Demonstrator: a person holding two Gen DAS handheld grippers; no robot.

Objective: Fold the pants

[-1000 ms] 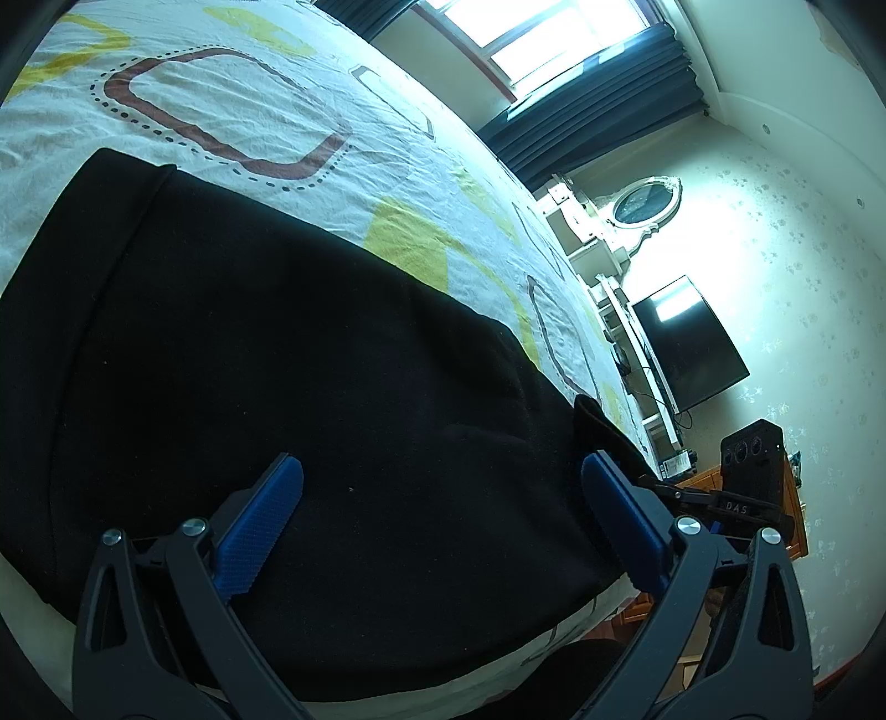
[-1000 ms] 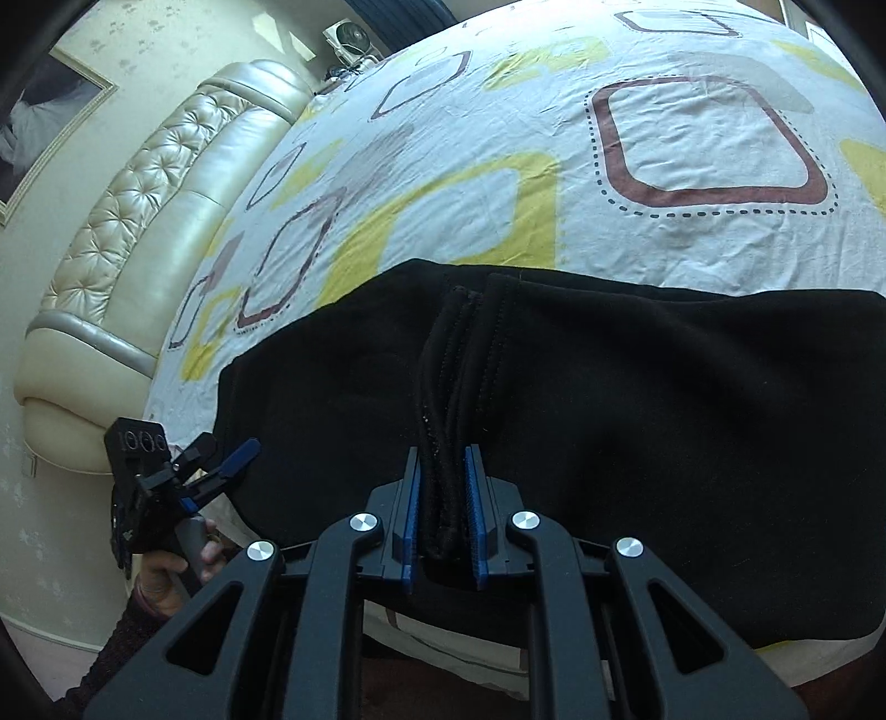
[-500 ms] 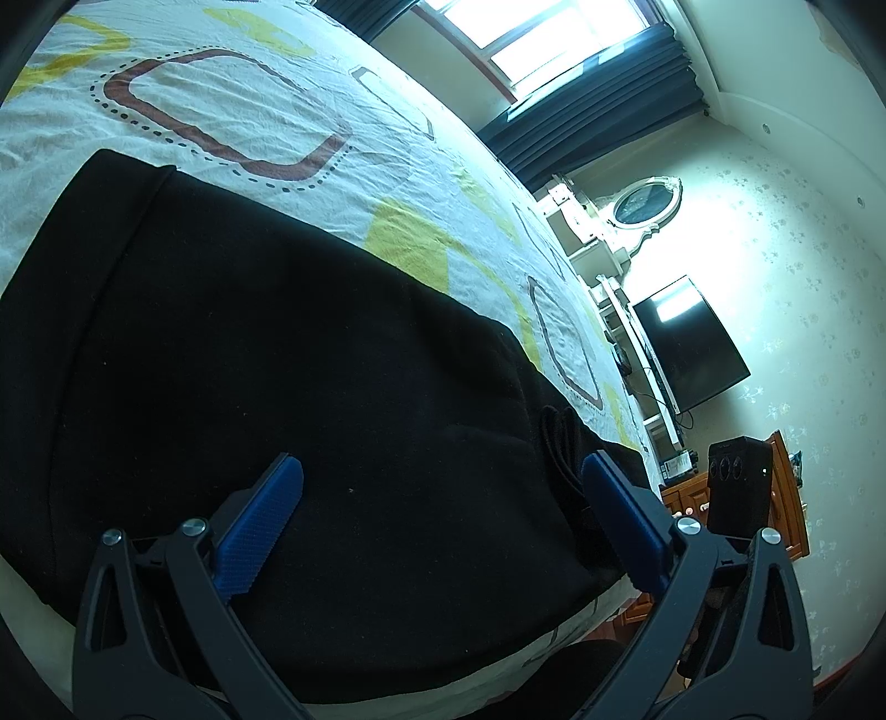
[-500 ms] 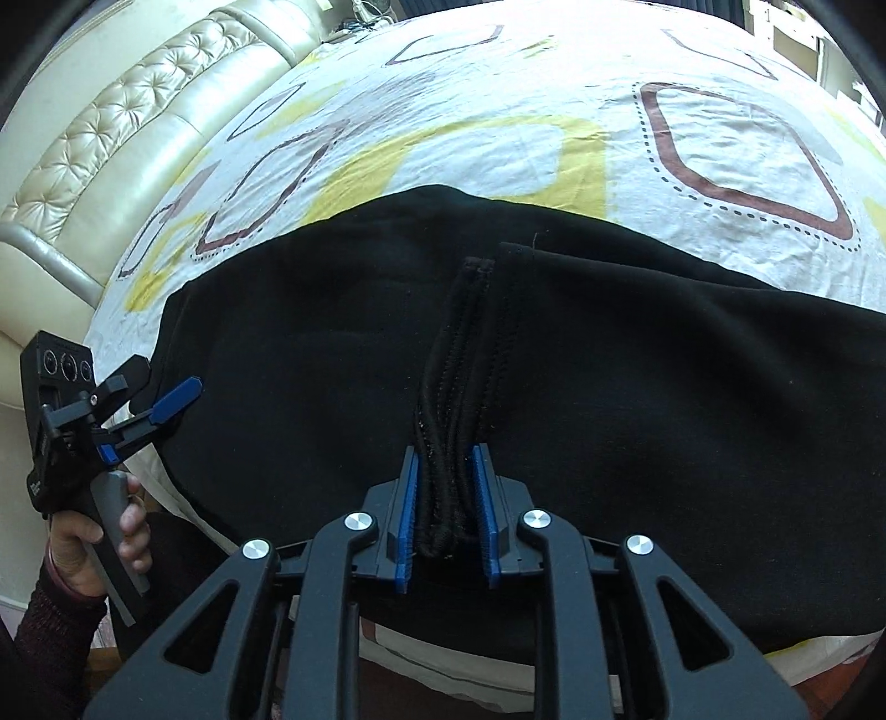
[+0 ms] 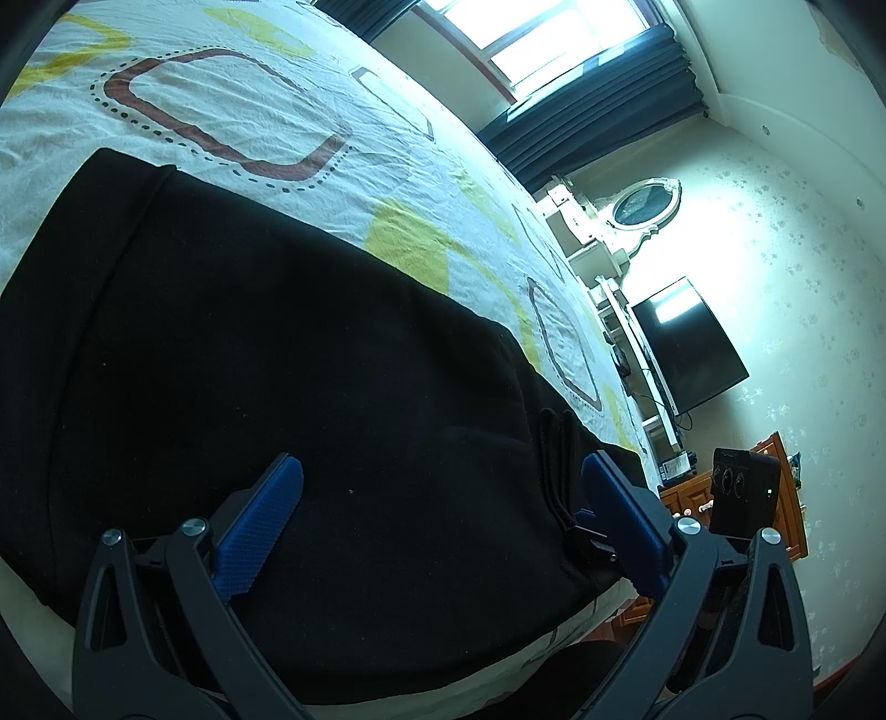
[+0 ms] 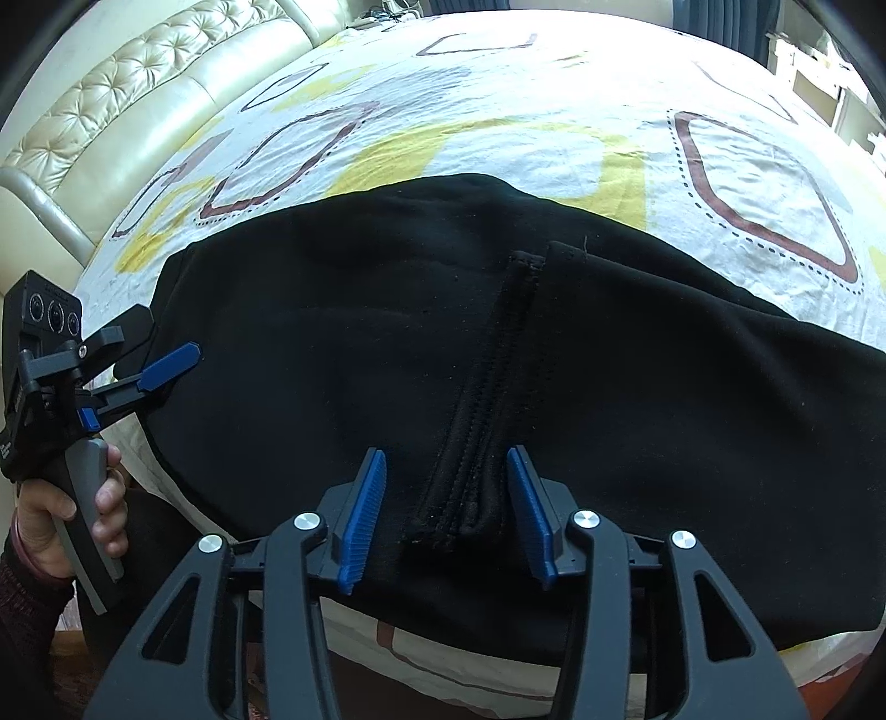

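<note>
Two grippers are in your hands and one pair of black pants [image 6: 554, 354] lies spread across the near edge of the bed [image 6: 498, 111], folded over so that a ribbed band [image 6: 487, 443] runs toward you through the middle of the cloth. Your right gripper [image 6: 446, 512] has just been spreading its jaws: the blue pads now stand apart on either side of that band, which lies between them with a gap at each pad, so nothing is clenched. Your left gripper [image 5: 443, 515] hovers with its jaws wide over the other end of the pants, holding nothing; from the right wrist camera you see it at the left edge of the cloth, your hand [image 6: 61, 509] wrapped around its grey handle. One patterned sheet, white with yellow patches and brown dotted outlines, covers the bed. One tufted cream headboard [image 6: 127, 105] stands at the far left of the right view. In the left view you can count one window [image 5: 548, 39] with dark curtains, one oval mirror [image 5: 645, 202], one dark television [image 5: 686, 346] and a wooden cabinet [image 5: 781, 498] against the pale wall. Cloth at the bed's near edge is cut off behind the gripper frames, and the black fabric shows few creases, so how many layers are stacked is hard to tell.
</note>
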